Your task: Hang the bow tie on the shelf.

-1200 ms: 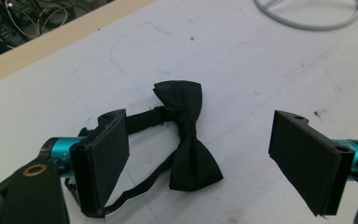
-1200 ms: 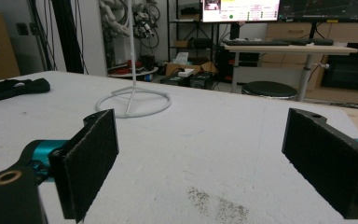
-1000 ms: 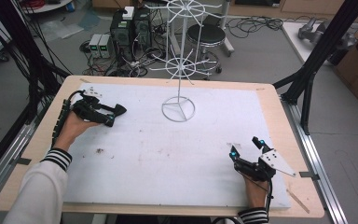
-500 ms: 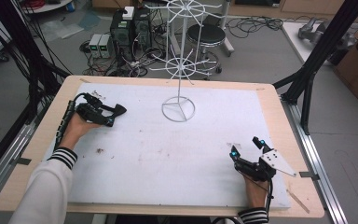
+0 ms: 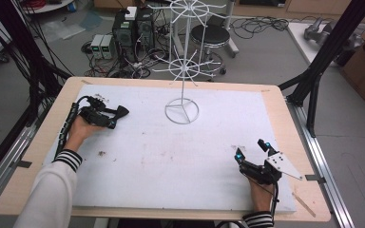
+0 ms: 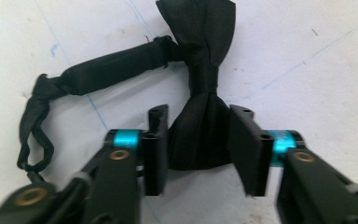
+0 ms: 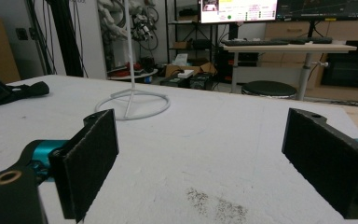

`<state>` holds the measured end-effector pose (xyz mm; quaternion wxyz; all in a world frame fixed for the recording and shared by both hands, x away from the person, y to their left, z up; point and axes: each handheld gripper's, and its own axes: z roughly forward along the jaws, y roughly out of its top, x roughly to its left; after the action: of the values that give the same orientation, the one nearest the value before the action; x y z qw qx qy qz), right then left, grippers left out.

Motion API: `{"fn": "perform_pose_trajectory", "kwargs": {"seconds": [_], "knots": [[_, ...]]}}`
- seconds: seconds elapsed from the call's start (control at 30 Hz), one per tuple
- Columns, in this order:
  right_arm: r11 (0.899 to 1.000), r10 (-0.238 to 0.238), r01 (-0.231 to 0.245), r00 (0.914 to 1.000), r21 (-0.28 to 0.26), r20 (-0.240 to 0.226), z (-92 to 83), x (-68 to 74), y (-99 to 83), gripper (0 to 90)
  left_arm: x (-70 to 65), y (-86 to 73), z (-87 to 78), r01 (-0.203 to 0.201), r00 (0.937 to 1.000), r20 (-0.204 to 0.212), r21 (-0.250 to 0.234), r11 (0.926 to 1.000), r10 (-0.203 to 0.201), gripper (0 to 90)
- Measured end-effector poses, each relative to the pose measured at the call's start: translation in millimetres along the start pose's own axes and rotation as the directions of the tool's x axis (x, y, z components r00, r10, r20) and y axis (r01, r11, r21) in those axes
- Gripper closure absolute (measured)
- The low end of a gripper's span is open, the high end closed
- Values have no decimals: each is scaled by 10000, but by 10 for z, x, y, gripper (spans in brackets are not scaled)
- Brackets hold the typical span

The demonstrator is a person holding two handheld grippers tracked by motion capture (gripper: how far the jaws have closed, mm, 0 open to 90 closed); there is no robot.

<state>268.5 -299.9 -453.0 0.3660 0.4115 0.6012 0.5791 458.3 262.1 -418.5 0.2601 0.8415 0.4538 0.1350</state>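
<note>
A black bow tie [image 6: 200, 140] with a thin strap [image 6: 107, 70] lies on the white table mat [image 5: 171, 156] at the far left. My left gripper [image 6: 200, 116] is shut on its near wing, one pad on each side. The far wing and the strap rest on the mat. In the high view the bow tie [image 5: 121, 111] sticks out to the right of the left gripper [image 5: 111, 117]. My right gripper [image 5: 250, 148] rests near the front right of the mat, open with nothing between its fingers [image 7: 93, 158].
A white wire display stand [image 5: 182, 85] rises from a ring base [image 5: 182, 113] at the back middle of the mat. The wooden table edge [image 5: 285, 118] frames the mat. Black frame posts [image 5: 323, 61] stand at the sides.
The left hand has shifted only slightly at the bow tie. The right gripper has stayed in place.
</note>
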Motion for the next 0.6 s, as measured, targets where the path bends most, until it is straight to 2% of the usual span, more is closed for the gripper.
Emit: {"fn": "perform_pose_trajectory", "kwargs": {"seconds": [0.07, 0.1, 0.13, 0.17, 0.2, 0.4, 0.6], "knots": [[10000, 62, -62, 10000, 20, -5, -3, 2, -1, 97, 4, 1, -5, 63, 9999, 125, 43, 10000, -64, 705], [10000, 62, -62, 10000, 20, -5, -3, 2, -1, 97, 5, -1, -9, 107, 9997, 236, 11, 9999, -107, 705], [10000, 60, -60, 10000, 22, -2, -3, 2, -1, 97, 5, -1, -15, 114, 9997, 212, -10, 9999, -114, 781], [10000, 60, -60, 10000, 22, -2, -3, 2, -1, 97, 2, 0, -25, 130, 9997, 187, 17, 9999, -131, 781], [10000, 25, -25, 10000, -7, 0, -1, -1, 0, 97, 3, -1, -35, 125, 9998, 174, 9, 9999, -125, 824], [10000, 86, -86, 10000, 30, 13, -5, 3, -2, 97, 13, -6, -74, 197, 9995, 240, -16, 9998, -197, 845], [10000, 33, -33, 10000, -11, 13, -2, 0, -1, 97, -10, 10, -134, -13, 9997, 246, -424, 9991, 24, 857]]}}
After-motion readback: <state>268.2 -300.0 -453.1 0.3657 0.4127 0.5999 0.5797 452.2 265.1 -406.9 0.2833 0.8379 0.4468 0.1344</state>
